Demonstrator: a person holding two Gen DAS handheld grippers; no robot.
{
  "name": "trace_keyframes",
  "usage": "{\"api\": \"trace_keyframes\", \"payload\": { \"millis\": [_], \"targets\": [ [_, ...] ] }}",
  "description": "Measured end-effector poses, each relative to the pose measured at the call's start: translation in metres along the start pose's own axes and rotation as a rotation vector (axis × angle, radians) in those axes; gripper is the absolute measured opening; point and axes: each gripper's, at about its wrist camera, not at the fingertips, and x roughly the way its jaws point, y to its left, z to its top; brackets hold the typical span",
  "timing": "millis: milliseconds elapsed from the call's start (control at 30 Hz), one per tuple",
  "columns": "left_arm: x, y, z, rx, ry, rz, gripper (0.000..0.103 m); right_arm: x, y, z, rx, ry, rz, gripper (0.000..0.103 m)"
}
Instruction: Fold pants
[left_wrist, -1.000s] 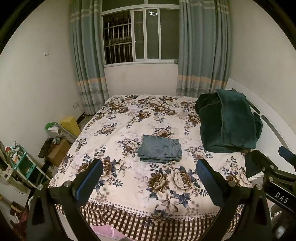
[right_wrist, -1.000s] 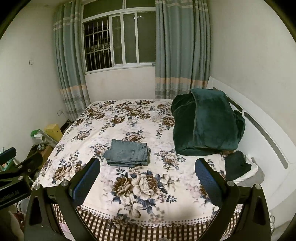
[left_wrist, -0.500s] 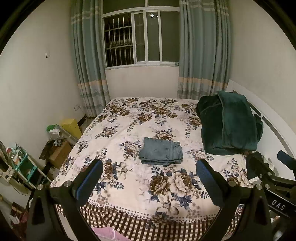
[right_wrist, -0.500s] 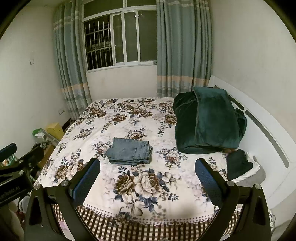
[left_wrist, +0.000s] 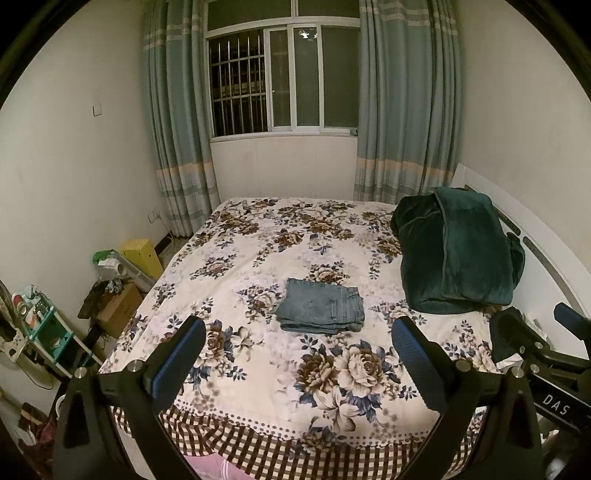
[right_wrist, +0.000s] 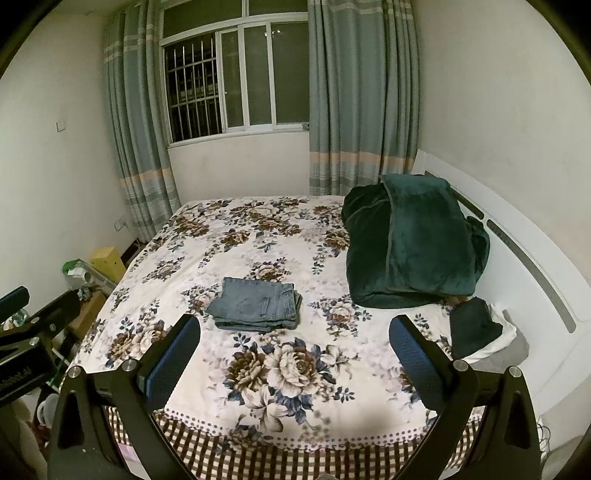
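Blue jeans (left_wrist: 320, 311) lie folded into a compact rectangle near the middle of the floral bed (left_wrist: 258, 236); they also show in the right wrist view (right_wrist: 255, 308). My left gripper (left_wrist: 299, 363) is open and empty, held back above the bed's near edge, well short of the jeans. My right gripper (right_wrist: 294, 360) is open and empty too, at a similar distance. The right gripper's body shows at the right edge of the left wrist view (left_wrist: 535, 350), and the left gripper's body shows at the left of the right wrist view (right_wrist: 33, 332).
A dark green blanket (left_wrist: 458, 254) is piled at the bed's right by the white headboard (right_wrist: 535, 280). Dark and white clothes (right_wrist: 480, 332) lie near it. Boxes and a shelf with clutter (left_wrist: 110, 291) stand on the floor to the left. Window and curtains at the back.
Both grippers have drawn back and a little upward from the bed, so the jeans look smaller and farther. The jeans have not moved. Both stay open.
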Motion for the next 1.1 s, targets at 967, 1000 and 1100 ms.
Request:
{"api": "trace_keyframes", "payload": {
  "millis": [967, 1000, 1100],
  "targets": [
    [0.004, -0.005, 0.001, 0.002, -0.008, 0.007, 0.103, -0.001, -0.011, 0.009, 0.010, -0.006, 0.001, 0.103],
    [0.004, -0.005, 0.001, 0.002, -0.008, 0.008, 0.103, -0.002, -0.010, 0.008, 0.010, -0.007, 0.000, 0.103],
    [0.003, -0.005, 0.002, 0.004, -0.013, 0.010, 0.103, -0.002, -0.010, 0.007, 0.011, -0.007, -0.001, 0.103]
  ]
}}
